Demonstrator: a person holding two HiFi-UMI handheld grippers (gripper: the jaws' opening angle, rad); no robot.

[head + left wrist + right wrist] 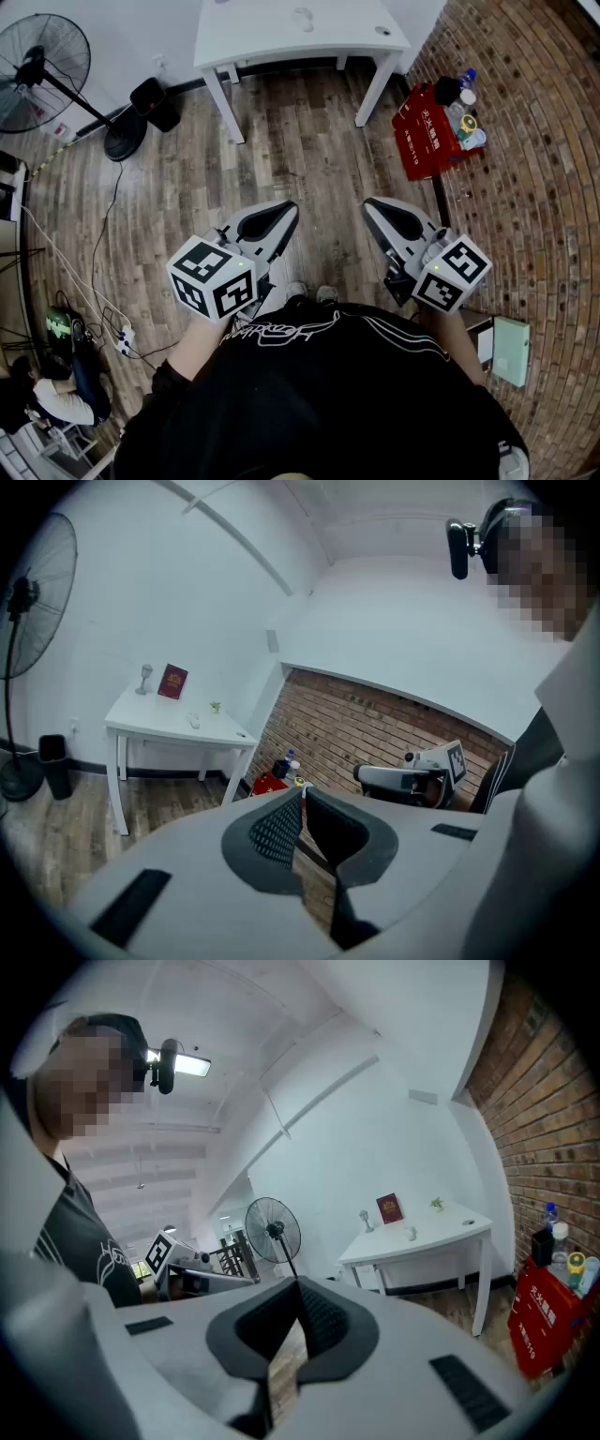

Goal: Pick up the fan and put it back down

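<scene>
The black standing fan [37, 70] is at the far left of the room in the head view, its round base [125, 141] on the wood floor. It also shows at the left edge of the left gripper view [28, 602] and behind the jaws in the right gripper view [272, 1227]. My left gripper [289, 210] and right gripper [369, 206] hang side by side in front of my body, well short of the fan. Both are shut with nothing between the jaws, as both gripper views confirm: left gripper [303, 791], right gripper [298, 1283].
A white table [300, 37] stands against the far wall, with a black bin [155, 101] beside the fan base. A red crate [422, 141] holding bottles sits by the brick surface on the right. Cables and a power strip [122, 339] lie at the left, near a seated person [56, 394].
</scene>
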